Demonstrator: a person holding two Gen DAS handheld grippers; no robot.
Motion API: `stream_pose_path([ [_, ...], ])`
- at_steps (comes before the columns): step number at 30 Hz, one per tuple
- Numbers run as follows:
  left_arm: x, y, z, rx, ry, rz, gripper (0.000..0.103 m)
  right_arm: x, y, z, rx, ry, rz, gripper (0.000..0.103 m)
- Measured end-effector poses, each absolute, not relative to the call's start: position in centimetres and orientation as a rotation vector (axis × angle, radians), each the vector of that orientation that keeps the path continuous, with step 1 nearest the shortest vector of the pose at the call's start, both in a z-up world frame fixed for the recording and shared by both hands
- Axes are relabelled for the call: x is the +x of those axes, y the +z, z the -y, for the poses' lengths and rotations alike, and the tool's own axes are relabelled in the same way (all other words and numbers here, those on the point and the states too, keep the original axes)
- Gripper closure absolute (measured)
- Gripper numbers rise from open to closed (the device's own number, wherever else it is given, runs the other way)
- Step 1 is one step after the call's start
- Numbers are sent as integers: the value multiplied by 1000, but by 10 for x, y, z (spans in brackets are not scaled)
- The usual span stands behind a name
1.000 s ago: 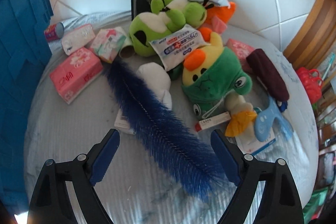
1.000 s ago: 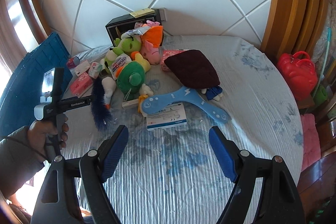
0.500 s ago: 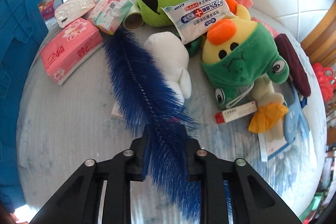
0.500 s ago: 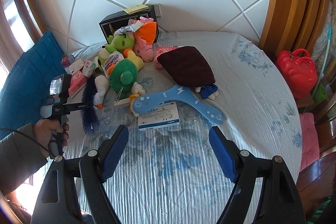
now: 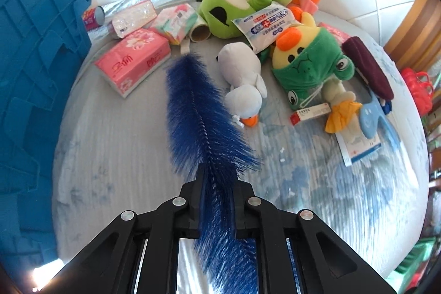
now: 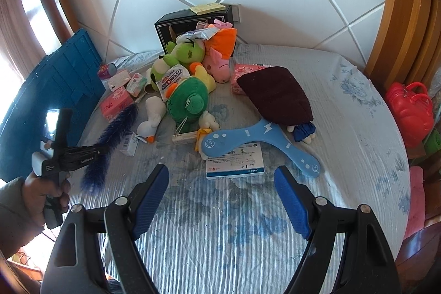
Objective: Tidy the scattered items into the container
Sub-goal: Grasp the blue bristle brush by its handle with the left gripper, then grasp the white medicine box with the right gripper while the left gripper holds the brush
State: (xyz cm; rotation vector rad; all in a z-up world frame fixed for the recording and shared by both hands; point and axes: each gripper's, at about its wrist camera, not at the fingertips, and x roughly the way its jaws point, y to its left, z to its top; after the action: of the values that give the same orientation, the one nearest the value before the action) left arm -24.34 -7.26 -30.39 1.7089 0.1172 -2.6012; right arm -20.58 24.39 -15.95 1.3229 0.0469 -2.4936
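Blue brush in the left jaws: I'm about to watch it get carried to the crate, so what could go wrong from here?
1. The left gripper jaws are closing on soft bristles near one end of the brush, so it may slip or droop.
2. Its long free end lies close to the white duck toy and pink tissue pack; a swing might drag them.
3. The blue crate stands at the table edge, so the brush could catch its wall.
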Motion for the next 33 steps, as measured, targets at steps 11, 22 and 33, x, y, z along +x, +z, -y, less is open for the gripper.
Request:
stream_pose_path([
  [11, -183, -269, 88, 1689, -2655, -111, 93, -253, -226, -171, 1312, -2313, -170, 25],
  [22, -136, -273, 119, 1663, -2618, -228, 93, -318, -322, -60, 1211, -2050, -694, 25],
  [33, -120, -282, 135, 1650, -2568, -302, 93, -359, -372, -59, 1284, -1875, -820, 25],
])
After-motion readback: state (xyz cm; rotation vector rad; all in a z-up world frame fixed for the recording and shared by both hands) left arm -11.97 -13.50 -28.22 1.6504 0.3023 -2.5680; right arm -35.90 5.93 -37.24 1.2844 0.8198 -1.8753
